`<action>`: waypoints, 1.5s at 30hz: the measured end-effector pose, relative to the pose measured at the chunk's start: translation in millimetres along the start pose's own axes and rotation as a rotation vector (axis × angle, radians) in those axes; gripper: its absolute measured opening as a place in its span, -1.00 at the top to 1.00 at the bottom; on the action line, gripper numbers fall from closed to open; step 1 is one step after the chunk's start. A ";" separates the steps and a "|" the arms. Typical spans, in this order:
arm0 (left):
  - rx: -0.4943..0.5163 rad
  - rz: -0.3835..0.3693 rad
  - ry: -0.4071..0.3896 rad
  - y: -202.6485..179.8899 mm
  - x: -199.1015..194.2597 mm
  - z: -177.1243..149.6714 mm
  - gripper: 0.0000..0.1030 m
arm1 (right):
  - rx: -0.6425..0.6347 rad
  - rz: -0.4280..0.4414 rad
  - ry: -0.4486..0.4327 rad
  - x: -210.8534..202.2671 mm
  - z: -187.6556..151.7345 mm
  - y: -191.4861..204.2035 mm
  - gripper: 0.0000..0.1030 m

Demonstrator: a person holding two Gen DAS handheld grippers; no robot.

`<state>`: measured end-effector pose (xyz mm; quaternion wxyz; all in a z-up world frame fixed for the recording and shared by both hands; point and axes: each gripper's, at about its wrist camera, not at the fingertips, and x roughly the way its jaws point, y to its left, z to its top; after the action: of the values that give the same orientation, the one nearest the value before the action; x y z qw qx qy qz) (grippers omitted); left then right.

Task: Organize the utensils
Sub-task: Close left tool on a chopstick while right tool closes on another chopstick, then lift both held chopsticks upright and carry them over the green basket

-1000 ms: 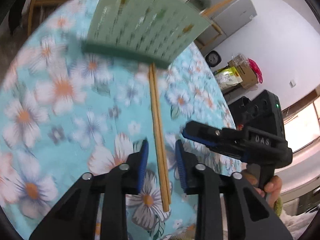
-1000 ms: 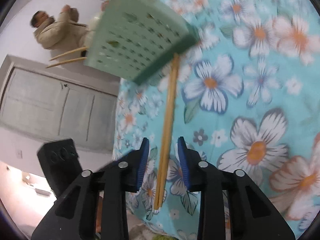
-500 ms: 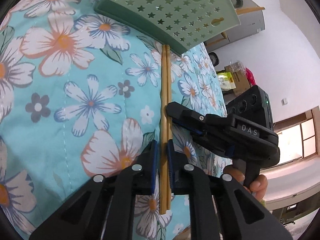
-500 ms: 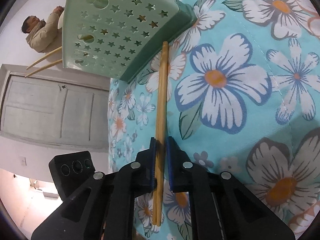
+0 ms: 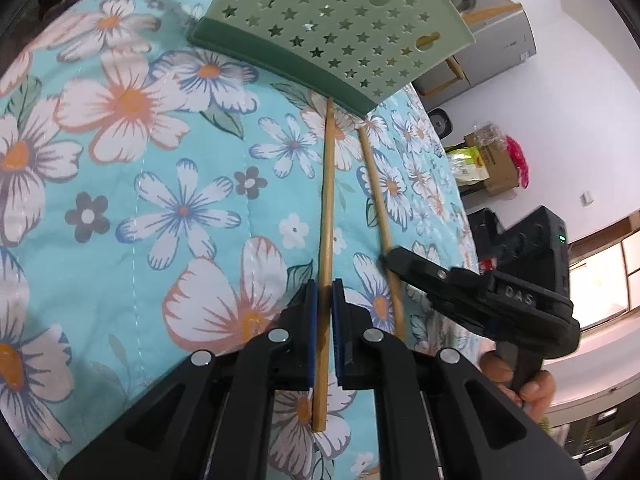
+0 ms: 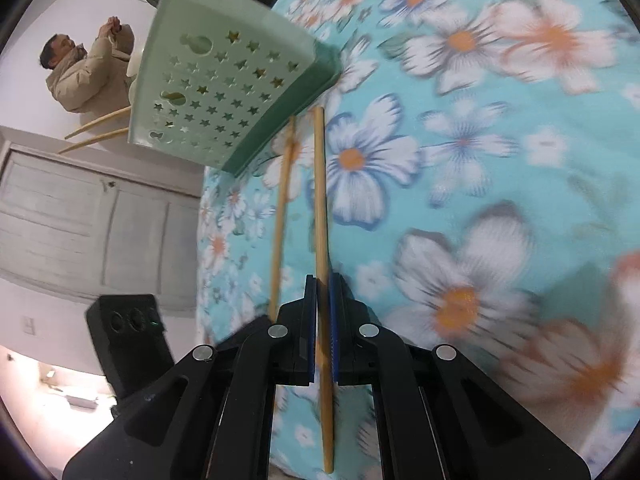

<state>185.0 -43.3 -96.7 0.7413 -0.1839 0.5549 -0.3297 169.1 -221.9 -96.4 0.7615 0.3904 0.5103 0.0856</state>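
Floral-clothed table point(image 5: 120, 208) carrying green holder point(image 5: 340, 28); left tool point(image 5: 325, 300) and right tool point(image 6: 323, 300) each pinching one chopstick point(image 5: 327, 200), point(image 6: 320, 200), tips seemingly grazing holder's base, possibly pivoting or slipping when lifting.

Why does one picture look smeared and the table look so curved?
Right wrist view: motion blur smears the floral tablecloth, while the tool and its chopstick stay fairly crisp. Left wrist view: sharp throughout; the fisheye lens bows the green holder.
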 end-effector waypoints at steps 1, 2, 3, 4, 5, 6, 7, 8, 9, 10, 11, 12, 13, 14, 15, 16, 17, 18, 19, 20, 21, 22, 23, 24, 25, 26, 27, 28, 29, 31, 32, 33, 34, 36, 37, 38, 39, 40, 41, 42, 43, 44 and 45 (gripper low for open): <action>0.008 0.012 -0.003 -1.5 -0.3 -0.2 0.89 | -0.002 -0.014 -0.010 -4.6 -3.0 -1.6 0.92; 0.013 0.025 -0.006 -3.9 -0.1 0.2 0.89 | -0.003 -0.027 -0.018 -8.3 -7.6 -3.3 0.92; 0.016 0.032 -0.009 -4.3 -1.5 -0.5 0.89 | -0.007 -0.042 -0.028 -13.0 -10.6 -5.4 0.92; 0.021 0.045 -0.013 -6.3 -2.3 -1.0 0.89 | -0.011 -0.057 -0.038 -17.2 -14.0 -7.2 0.92; 0.023 0.052 -0.015 -6.8 -2.8 -1.6 0.89 | -0.013 -0.068 -0.044 -24.1 -16.3 -11.1 0.92; 0.029 0.064 -0.018 -8.8 -3.9 -2.6 0.89 | -0.013 -0.073 -0.048 -31.7 -17.9 -15.1 0.92; 0.032 0.071 -0.019 -9.7 -5.1 -4.0 0.89 | -0.009 -0.078 -0.053 -35.5 -21.2 -17.9 0.92; 0.033 0.080 -0.020 -11.0 -6.7 -6.1 0.89 | -0.005 -0.081 -0.057 -38.8 -22.8 -20.4 0.92; 0.033 0.085 -0.021 -11.1 -8.3 -8.1 0.89 | -0.001 -0.083 -0.060 -42.4 -24.9 -23.2 0.92; 0.032 0.092 -0.020 -11.7 -10.2 -10.3 0.89 | 0.003 -0.083 -0.064 -45.2 -27.3 -25.6 0.92; 0.033 0.102 -0.021 -12.5 -12.7 -13.1 0.89 | 0.007 -0.083 -0.066 -48.4 -28.5 -28.0 0.92; 0.035 0.110 -0.023 -12.4 -16.1 -16.3 0.89 | 0.009 -0.083 -0.068 -51.9 -30.5 -30.4 0.92; 0.038 0.120 -0.027 -13.1 -19.6 -19.9 0.89 | 0.011 -0.083 -0.069 -53.2 -32.3 -32.1 0.92; 0.039 0.127 -0.028 -13.2 -22.4 -23.4 0.89 | 0.013 -0.084 -0.072 -56.4 -34.8 -34.9 0.92; 0.038 0.132 -0.026 -12.6 -24.5 -26.3 0.89 | 0.014 -0.083 -0.073 -59.0 -36.7 -37.3 0.92; 0.034 0.138 -0.024 -11.2 -27.0 -29.7 0.89 | 0.017 -0.083 -0.074 -59.5 -37.2 -37.8 0.92; 0.031 0.142 -0.023 -10.2 -29.1 -32.6 0.89 | 0.019 -0.080 -0.076 -60.3 -38.5 -38.8 0.92; 0.034 0.147 -0.026 -10.5 -31.1 -35.4 0.89 | 0.021 -0.078 -0.076 -62.3 -39.0 -40.6 0.92; 0.042 0.155 -0.029 -11.3 -32.0 -36.5 0.88 | 0.023 -0.076 -0.075 -62.3 -39.3 -41.6 0.92; 0.050 0.162 -0.029 -12.2 -31.9 -36.4 0.88 | 0.027 -0.075 -0.073 -62.3 -38.3 -41.9 0.92; 0.052 0.166 -0.026 -12.3 -31.7 -36.3 0.88 | 0.029 -0.073 -0.072 -59.6 -37.8 -38.5 0.92; 0.052 0.167 -0.020 -12.5 -30.7 -35.3 0.88 | 0.026 -0.073 -0.070 -59.4 -36.8 -37.8 0.92; 0.054 0.166 -0.010 -12.8 -28.9 -33.6 0.88 | 0.022 -0.075 -0.068 -57.6 -35.8 -34.5 0.91; 0.057 0.165 0.001 -12.8 -27.2 -32.8 0.88 | 0.015 -0.076 -0.065 -56.2 -34.3 -32.4 0.87; 0.056 0.165 0.011 -12.6 -25.2 -31.1 0.87 | 0.008 -0.079 -0.062 -55.7 -33.0 -30.7 0.85; 0.053 0.166 0.022 -12.6 -22.4 -28.9 0.86 | 0.003 -0.083 -0.061 -55.2 -32.0 -29.5 0.85; 0.050 0.167 0.030 -12.1 -20.8 -27.0 0.86 | -0.004 -0.086 -0.058 -53.6 -30.6 -27.4 0.81; 0.047 0.168 0.035 -11.6 -19.5 -25.0 0.86 | -0.014 -0.089 -0.053 -52.0 -28.6 -25.2 0.75; 0.049 0.168 0.041 -11.5 -17.7 -22.3 0.85 | -0.018 -0.091 -0.052 -50.7 -27.1 -23.8 0.73; 0.055 0.173 0.055 -11.5 -15.0 -16.8 0.85 | -0.034 -0.099 -0.043 -46.5 -22.4 -19.7 0.64; 0.060 0.175 0.064 -11.6 -13.0 -13.3 0.85 | -0.042 -0.104 -0.040 -45.6 -20.7 -18.4 0.64; 0.062 0.177 0.069 -11.8 -11.5 -10.6 0.85 | -0.051 -0.110 -0.037 -44.5 -18.1 -16.6 0.61; 0.064 0.180 0.078 -11.8 -9.6 -6.7 0.85 | -0.058 -0.114 -0.034 -43.2 -15.3 -14.8 0.59; 0.069 0.186 0.088 -12.3 -6.7 0.4 0.85 | -0.068 -0.121 -0.027 -40.8 -10.9 -11.9 0.55; 0.073 0.191 0.090 -13.0 -4.9 4.1 0.85 | -0.075 -0.127 -0.024 -38.9 -7.3 -10.0 0.54; 0.079 0.196 0.096 -13.6 -2.3 8.3 0.85 | -0.079 -0.130 -0.022 -37.8 -5.5 -9.3 0.53; 0.082 0.200 0.100 -14.1 -0.2 11.2 0.85 | -0.083 -0.135 -0.018 -35.7 -2.6 -8.3 0.52; 0.086 0.205 0.104 -14.8 2.2 15.4 0.85 | -0.085 -0.140 -0.014 -33.7 0.4 -7.6 0.52; 0.092 0.212 0.108 -15.4 4.6 19.7 0.85 | -0.088 -0.142 -0.011 -31.8 3.7 -6.6 0.52; 0.097 0.217 0.110 -16.6 6.5 22.4 0.85 | -0.090 -0.144 -0.009 -29.6 6.1 -5.8 0.52; 0.104 0.223 0.111 -17.7 8.4 26.1 0.85 | -0.093 -0.148 -0.006 -27.4 9.5 -5.0 0.52; 0.111 0.231 0.112 -19.0 10.9 30.5 0.85 | -0.095 -0.149 -0.005 -26.0 11.9 -4.2 0.52; 0.116 0.235 0.113 -19.8 12.7 33.1 0.85 | -0.098 -0.151 -0.003 -23.9 14.9 -2.7 0.52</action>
<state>212.7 -69.4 -82.5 0.7520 -0.0555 0.5933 -0.2819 169.8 -243.9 -78.7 0.7847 0.3130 0.5324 0.0522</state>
